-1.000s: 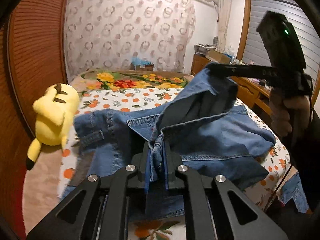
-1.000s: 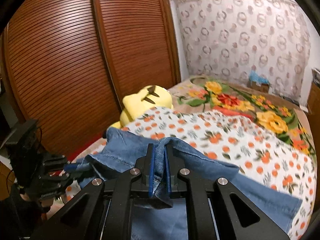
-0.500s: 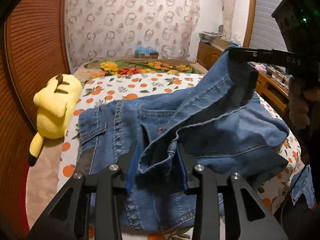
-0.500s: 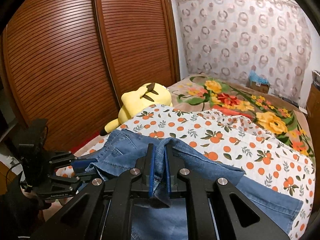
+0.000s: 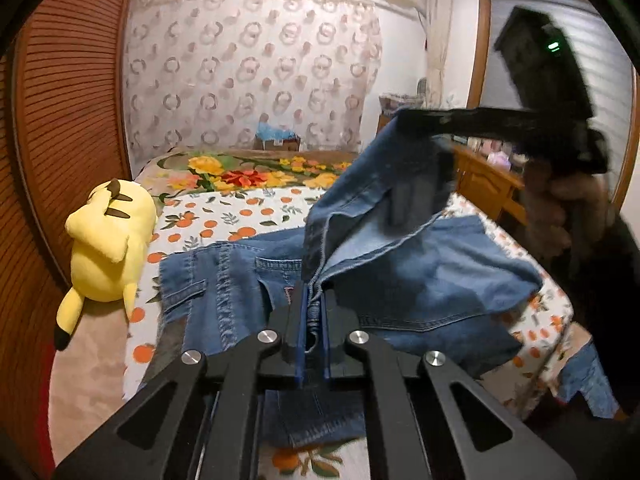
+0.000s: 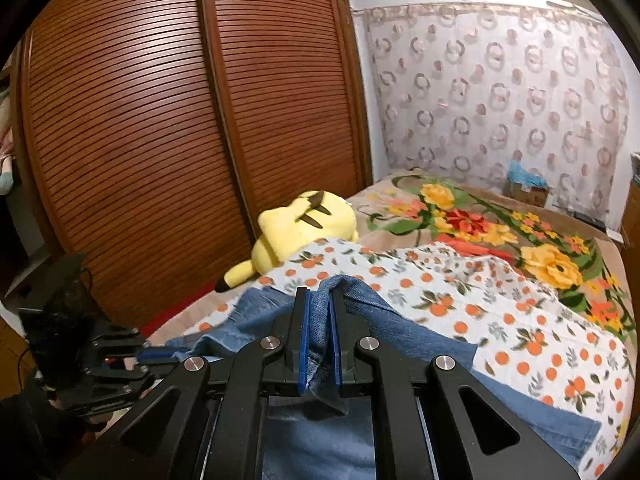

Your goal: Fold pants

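Observation:
Blue denim pants (image 5: pixel 420 276) lie on the bed, partly lifted. My left gripper (image 5: pixel 314 300) is shut on a hem edge of the pants near the bed's front. My right gripper (image 6: pixel 318 308) is shut on another fold of the pants (image 6: pixel 420 332) and holds it up. In the left wrist view the right gripper (image 5: pixel 424 120) is high at the right, with denim hanging from it. In the right wrist view the left gripper (image 6: pixel 156 354) is low at the left, holding the denim edge.
The bed has an orange-print sheet (image 5: pixel 240 220) and a floral blanket (image 6: pixel 500 220) behind. A yellow plush toy (image 5: pixel 108 248) lies at the bed's left edge by the wooden slatted wardrobe (image 6: pixel 160 120). A wooden dresser (image 5: pixel 484 184) stands to the right.
My left gripper opened half a second ago and has now shut again on the pants edge. My right gripper stayed shut on the denim and rose a little.

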